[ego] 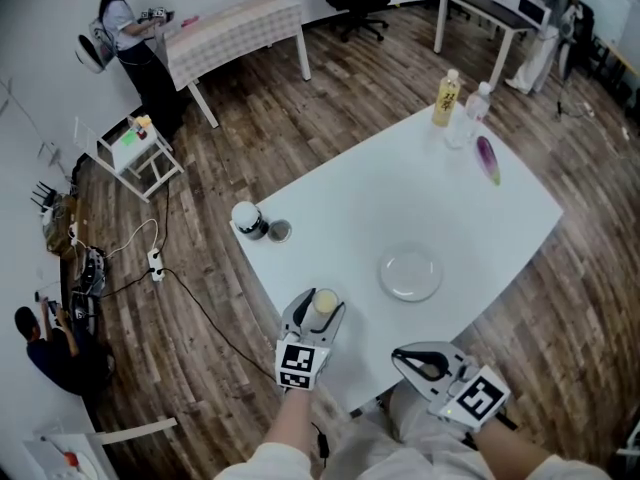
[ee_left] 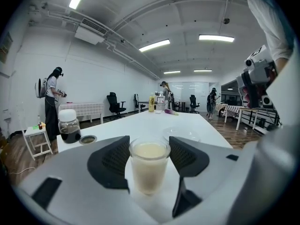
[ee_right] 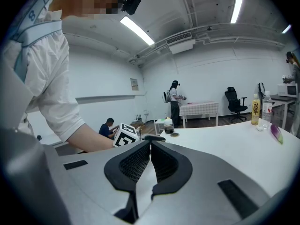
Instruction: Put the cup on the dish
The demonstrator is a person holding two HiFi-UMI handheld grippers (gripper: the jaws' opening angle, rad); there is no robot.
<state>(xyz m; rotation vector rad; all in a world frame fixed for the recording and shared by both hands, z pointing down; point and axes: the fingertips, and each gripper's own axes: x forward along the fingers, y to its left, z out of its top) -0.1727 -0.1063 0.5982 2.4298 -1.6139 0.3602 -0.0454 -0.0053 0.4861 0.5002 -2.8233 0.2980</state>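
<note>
A small clear cup (ee_left: 150, 165) of milky liquid stands between the pads of my left gripper (ee_left: 150, 149), which touch it on both sides. In the head view the cup (ego: 325, 302) and left gripper (ego: 318, 314) are at the white table's near edge. The clear round dish (ego: 411, 273) lies empty on the table, a short way to the right of the cup and slightly farther out; it shows faintly beyond the cup as the dish (ee_left: 180, 134). My right gripper (ego: 402, 356) hovers off the near edge, below the dish. Its jaws meet with nothing between them, right gripper (ee_right: 150, 144).
A jar of dark liquid with a white lid (ego: 248, 220) and a small round cap (ego: 280, 231) sit at the table's left corner. A yellow bottle (ego: 447, 98), a clear bottle (ego: 478, 103) and a purple eggplant (ego: 488, 158) are at the far end. People stand in the room behind.
</note>
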